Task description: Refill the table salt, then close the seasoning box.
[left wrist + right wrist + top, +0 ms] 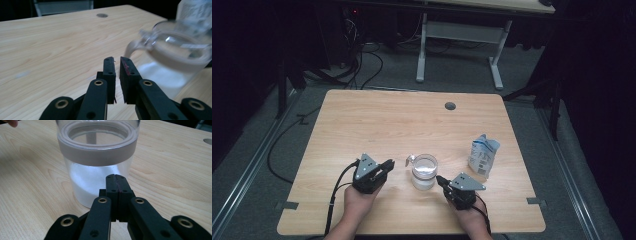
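A clear jar with white powder in its bottom stands near the table's front middle; a grey band rings its top. A small clear clip sticks out at its upper left. My left gripper lies left of the jar, tips toward it. Its jaws stand a narrow gap apart with nothing between them, and the blurred jar is just to the right. My right gripper is at the jar's lower right. Its pads are pressed together, empty, right in front of the jar wall.
A white and blue pouch stands right of the jar, also behind it. The wooden table has a grey cable grommet near its far edge. A desk frame and cables lie on the floor beyond.
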Tool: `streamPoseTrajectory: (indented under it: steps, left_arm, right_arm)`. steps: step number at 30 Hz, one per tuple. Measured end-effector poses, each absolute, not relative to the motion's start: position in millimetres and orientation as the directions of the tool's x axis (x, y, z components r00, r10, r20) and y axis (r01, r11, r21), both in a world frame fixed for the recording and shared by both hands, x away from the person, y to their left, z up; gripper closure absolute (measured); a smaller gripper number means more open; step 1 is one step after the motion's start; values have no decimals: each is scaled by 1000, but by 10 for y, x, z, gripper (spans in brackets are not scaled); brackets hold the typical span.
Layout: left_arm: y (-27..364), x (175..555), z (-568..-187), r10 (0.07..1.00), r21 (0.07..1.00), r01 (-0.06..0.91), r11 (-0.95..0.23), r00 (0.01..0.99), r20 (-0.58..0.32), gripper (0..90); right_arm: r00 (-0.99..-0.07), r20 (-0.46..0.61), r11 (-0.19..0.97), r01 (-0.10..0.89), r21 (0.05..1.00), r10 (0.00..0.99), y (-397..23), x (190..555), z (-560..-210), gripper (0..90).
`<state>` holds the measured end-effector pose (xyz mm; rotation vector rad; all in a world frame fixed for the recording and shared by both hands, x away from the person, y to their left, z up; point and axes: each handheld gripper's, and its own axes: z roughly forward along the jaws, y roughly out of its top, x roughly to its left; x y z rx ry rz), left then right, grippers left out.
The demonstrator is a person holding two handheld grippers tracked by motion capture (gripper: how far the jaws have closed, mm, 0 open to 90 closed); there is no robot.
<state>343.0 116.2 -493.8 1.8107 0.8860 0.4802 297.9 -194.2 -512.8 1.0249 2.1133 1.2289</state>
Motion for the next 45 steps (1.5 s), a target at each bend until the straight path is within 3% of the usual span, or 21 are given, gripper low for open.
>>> streamPoseTrajectory:
  steps: [5,6,7,8,12,14,17,37,45]
  left_arm:
    - [1367,3355,-5092,811,916,392,-90,562,-161,798]
    - [1314,3318,-5125,814,911,409,58,509,-281,784]
    - [1444,3313,-5139,837,918,392,-55,520,-172,765]
    - [1668,3306,-5116,824,880,381,-285,566,23,748]
    - [1872,3247,-5185,846,877,405,-257,533,3,655]
    - [1968,3224,-5200,848,882,419,-216,528,-44,636]
    - [2032,3191,-5194,852,886,411,-213,522,-38,625]
    - [2046,3169,-5207,849,895,404,-187,525,-59,619]
    - [2022,3163,-5203,846,897,400,-187,529,-59,619]
  right_arm:
    - [-592,-36,306,362,881,805,-1966,2987,-5114,900]
    - [-588,-32,301,365,881,808,-1975,2994,-5110,900]
    - [-583,-33,298,365,882,812,-1985,3003,-5105,900]
    - [-578,-33,294,365,883,816,-1995,3014,-5098,900]
    - [-552,-28,272,365,890,833,-2028,3080,-5052,900]
    - [-544,-26,264,364,893,839,-2034,3128,-5030,900]
    - [-533,-24,258,369,893,846,-2021,3199,-5006,900]
    - [-567,-62,297,332,895,821,-1947,3080,-4938,900]
    - [-643,-62,324,297,898,763,-1793,2898,-4929,900]
